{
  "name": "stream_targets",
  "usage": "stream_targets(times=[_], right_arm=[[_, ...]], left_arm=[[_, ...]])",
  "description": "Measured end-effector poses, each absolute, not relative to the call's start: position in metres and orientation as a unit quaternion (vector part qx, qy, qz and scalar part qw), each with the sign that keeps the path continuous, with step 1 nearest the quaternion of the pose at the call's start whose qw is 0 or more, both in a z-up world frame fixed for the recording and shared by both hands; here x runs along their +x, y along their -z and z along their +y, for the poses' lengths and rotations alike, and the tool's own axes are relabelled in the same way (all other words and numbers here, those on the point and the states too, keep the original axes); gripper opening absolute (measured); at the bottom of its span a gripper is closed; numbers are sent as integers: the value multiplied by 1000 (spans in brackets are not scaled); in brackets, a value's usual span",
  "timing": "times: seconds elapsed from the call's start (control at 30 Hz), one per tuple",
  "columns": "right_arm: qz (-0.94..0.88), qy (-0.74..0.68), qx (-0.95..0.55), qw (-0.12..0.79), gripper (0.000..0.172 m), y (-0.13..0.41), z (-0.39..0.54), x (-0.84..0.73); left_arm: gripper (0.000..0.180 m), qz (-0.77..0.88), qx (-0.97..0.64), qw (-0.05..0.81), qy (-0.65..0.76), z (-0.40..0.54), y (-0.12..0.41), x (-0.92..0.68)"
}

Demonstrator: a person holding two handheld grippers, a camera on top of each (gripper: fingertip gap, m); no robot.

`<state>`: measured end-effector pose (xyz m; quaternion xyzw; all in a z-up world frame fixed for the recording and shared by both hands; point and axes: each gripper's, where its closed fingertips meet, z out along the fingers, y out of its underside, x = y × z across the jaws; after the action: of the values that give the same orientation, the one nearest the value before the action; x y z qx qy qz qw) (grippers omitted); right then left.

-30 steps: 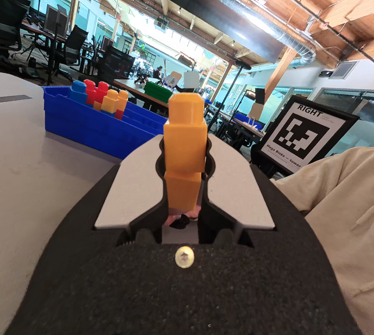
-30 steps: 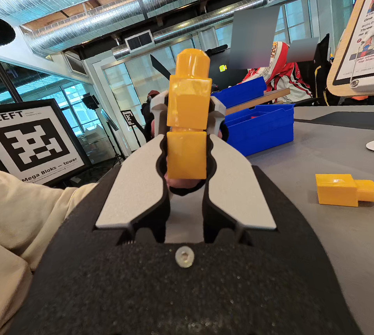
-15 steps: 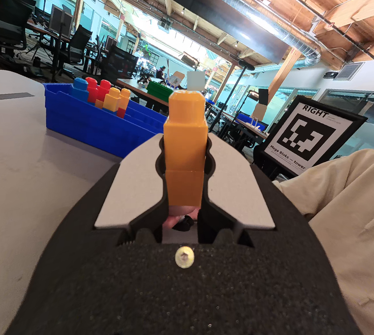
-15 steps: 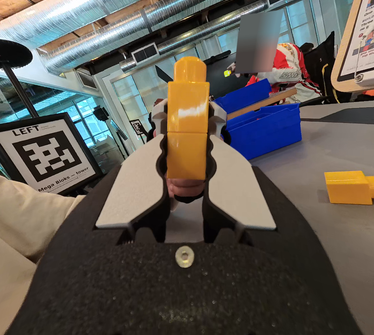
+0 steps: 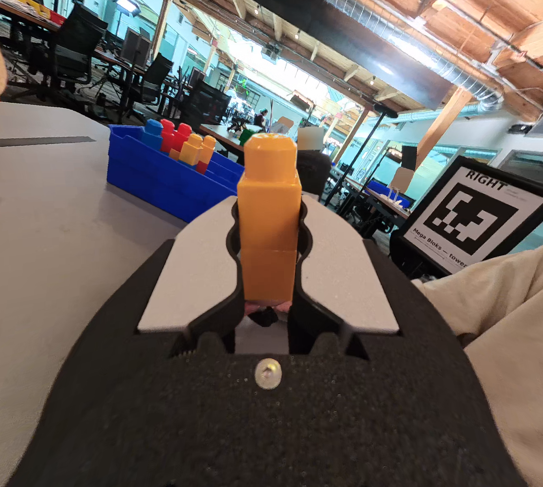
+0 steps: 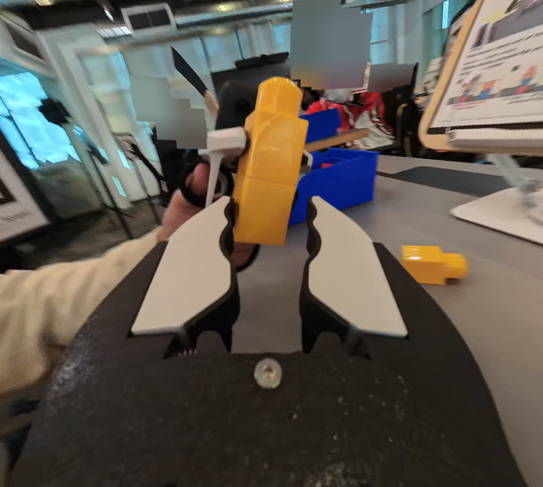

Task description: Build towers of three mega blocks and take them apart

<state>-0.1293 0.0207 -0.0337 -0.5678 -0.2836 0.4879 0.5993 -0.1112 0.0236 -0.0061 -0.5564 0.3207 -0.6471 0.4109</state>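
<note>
A stack of two orange-yellow mega blocks (image 5: 269,223) stands between my left gripper's (image 5: 269,208) pads, which press on both of its sides; it is held above the grey table (image 5: 58,237). In the right wrist view the same stack (image 6: 270,167) leans a little, with the left gripper's white fingers (image 6: 226,138) clamped on its upper block. My right gripper (image 6: 270,208) is open around the lower block. Its right pad (image 6: 317,208) stands clear of the block. A single yellow block (image 6: 432,267) lies on its side on the table to the right.
A blue bin (image 5: 164,179) with blue, red and orange blocks stands at the back left of the table. Another blue bin (image 6: 338,179) stands behind the stack. A framed marker sign (image 5: 470,223) and a sheet on a white stand (image 6: 484,61) flank the table. A cream sleeve (image 5: 484,311) is at the right.
My right gripper's jaws have opened and let go of the lower block. The two blocks are still joined and stay in the left gripper, now leaning in the right wrist view.
</note>
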Motion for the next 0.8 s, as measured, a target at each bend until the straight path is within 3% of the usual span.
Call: stream_targets(times=[0.17,0.3,0.43,0.63,0.8], right_arm=[[-342,-291,-612,651,49,40,26,-128],[-363,-224,-608,670,49,51,26,-136],[-355,-258,-610,660,48,55,23,-139],[-342,-467,-583,570,42,45,4,-141],[-346,-498,-587,536,38,48,1,-140]], left_arm=[[35,277,-579,421,641,42,5,-124],[35,251,-593,410,646,48,8,-123],[36,282,-582,412,641,37,6,-118],[35,355,-541,413,641,15,1,-116],[36,383,-534,388,647,7,8,-110]])
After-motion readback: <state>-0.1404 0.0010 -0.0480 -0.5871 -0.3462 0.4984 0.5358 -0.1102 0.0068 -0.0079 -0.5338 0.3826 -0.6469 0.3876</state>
